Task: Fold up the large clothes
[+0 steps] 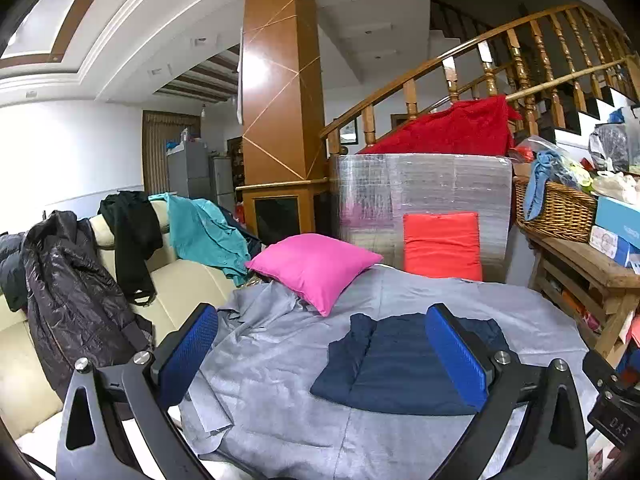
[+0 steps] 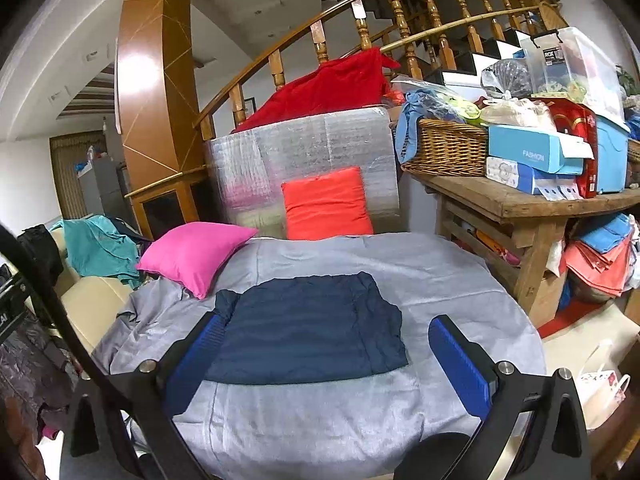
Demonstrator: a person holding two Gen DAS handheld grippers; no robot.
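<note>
A navy blue garment lies folded into a flat rectangle on the grey sheet that covers the table; it also shows in the right wrist view. My left gripper is open and empty, held above the sheet near the garment's left side. My right gripper is open and empty, held above the garment's near edge. Neither gripper touches the cloth.
A pink pillow and an orange cushion lie at the sheet's far edge. Dark and teal clothes hang over a cream sofa at left. A wooden table with a basket and boxes stands at right.
</note>
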